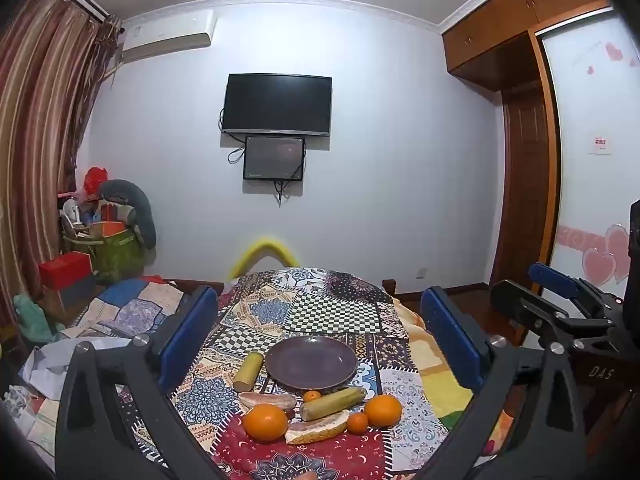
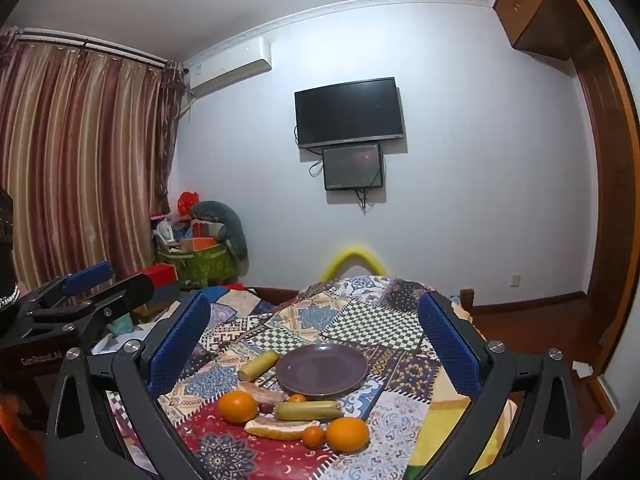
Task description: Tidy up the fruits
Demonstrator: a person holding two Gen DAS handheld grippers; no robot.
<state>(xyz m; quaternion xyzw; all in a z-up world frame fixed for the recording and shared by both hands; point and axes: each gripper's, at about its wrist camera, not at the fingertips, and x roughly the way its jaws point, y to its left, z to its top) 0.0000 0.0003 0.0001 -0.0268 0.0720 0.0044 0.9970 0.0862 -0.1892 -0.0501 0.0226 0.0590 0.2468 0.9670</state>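
in the left wrist view the left gripper [image 1: 320, 340] is seen spread wide with nothing between its blue pads [image 1: 188, 332], and in the right wrist view the right gripper [image 2: 316, 344] is likewise held wide and unloaded above the patchwork cloth [image 2: 372, 320]. a dark purple plate [image 1: 311, 361] is found at the lower centre of the frame, bare, and the fruits are clustered just below it on the cloth. a yellow-green cane piece [image 1: 249, 370] is laid just left of the plate, close to its rim, and a second cane piece [image 1: 333, 403] is laid at a slant below the plate. two large oranges are seen, one at lower left [image 1: 265, 422] and one at lower right [image 1: 383, 410], with a pomelo wedge [image 1: 317, 432] between them and a second pomelo segment [image 1: 267, 400] above the left orange. a small tangerine [image 1: 357, 423] is set just beside the right orange, and another small tangerine [image 1: 312, 396] is tucked by the plate's near edge. a black television [image 1: 277, 105] is mounted on the wall at upper centre, and striped curtains [image 1: 36, 140] are hung at the left.
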